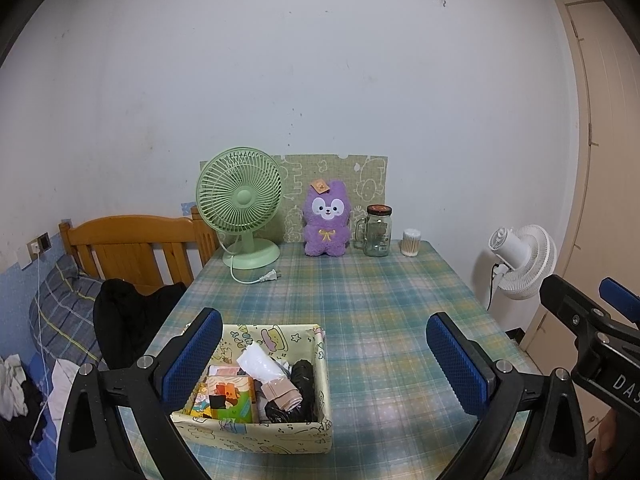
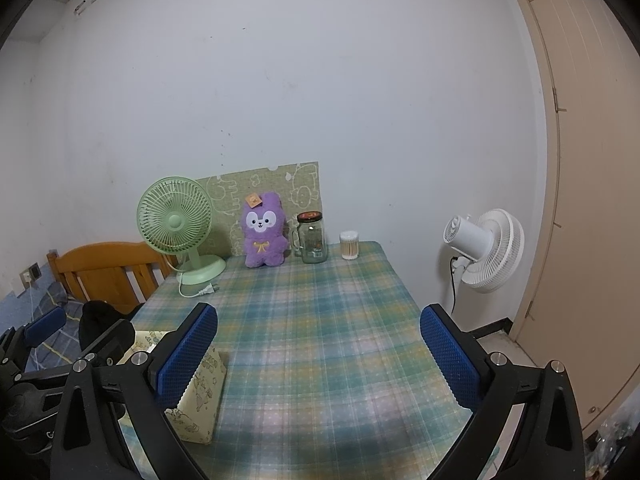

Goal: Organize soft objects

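A purple plush rabbit [image 1: 326, 220] [image 2: 264, 236] sits upright at the far edge of the table, against a green patterned board. Near the front left stands an open yellow cartoon-print box [image 1: 256, 436] [image 2: 200, 400]. It holds a white pouch [image 1: 258, 362], a black bundle [image 1: 300, 392], a beige roll and colourful packets. My left gripper [image 1: 324, 320] hangs open just above the box, with nothing between its blue pads. My right gripper [image 2: 319, 312] is open over bare tablecloth to the right of the box, also holding nothing.
A plaid cloth covers the table [image 1: 380, 300]. Along the back stand a green desk fan [image 1: 240, 208] with its loose plug, a glass mug jar [image 1: 378, 232] and a cotton swab tub [image 1: 411, 242]. A wooden headboard [image 1: 132, 244] and black garment lie left; a white fan [image 2: 484, 252] and door right.
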`<state>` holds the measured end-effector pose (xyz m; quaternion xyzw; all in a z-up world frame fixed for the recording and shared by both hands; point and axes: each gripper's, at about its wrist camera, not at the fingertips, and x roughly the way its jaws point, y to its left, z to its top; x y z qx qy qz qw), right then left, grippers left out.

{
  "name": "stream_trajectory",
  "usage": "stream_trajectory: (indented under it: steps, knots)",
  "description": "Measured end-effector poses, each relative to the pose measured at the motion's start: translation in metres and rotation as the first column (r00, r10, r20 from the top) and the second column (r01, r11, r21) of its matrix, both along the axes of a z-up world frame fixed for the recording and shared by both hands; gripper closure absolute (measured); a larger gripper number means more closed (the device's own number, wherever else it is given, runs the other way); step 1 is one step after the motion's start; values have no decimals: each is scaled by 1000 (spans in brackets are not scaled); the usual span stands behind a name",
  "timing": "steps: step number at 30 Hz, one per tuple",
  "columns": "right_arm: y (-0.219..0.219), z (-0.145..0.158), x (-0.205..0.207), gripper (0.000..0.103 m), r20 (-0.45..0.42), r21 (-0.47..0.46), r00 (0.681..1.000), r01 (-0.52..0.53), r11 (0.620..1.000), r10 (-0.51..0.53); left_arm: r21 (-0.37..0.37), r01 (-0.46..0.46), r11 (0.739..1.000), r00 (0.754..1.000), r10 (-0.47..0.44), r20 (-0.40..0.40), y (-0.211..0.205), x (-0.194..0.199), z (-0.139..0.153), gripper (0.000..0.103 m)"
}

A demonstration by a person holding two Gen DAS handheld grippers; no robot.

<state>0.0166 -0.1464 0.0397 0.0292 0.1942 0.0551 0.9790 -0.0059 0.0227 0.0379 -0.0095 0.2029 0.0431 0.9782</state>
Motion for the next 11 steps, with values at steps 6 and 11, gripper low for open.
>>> stream_trajectory:
  steps: [6,11]
  knots:
    - [0,0,0,0,-1,-2,1000,1,1000,-1,5,7,1000,1000,-7,-4,0,0,-2,0]
    - [-1,-1,2,0,-2,-2,1000,2,1000,-2,6,11,1000,1000,-11,-10,-1,1,-4,0]
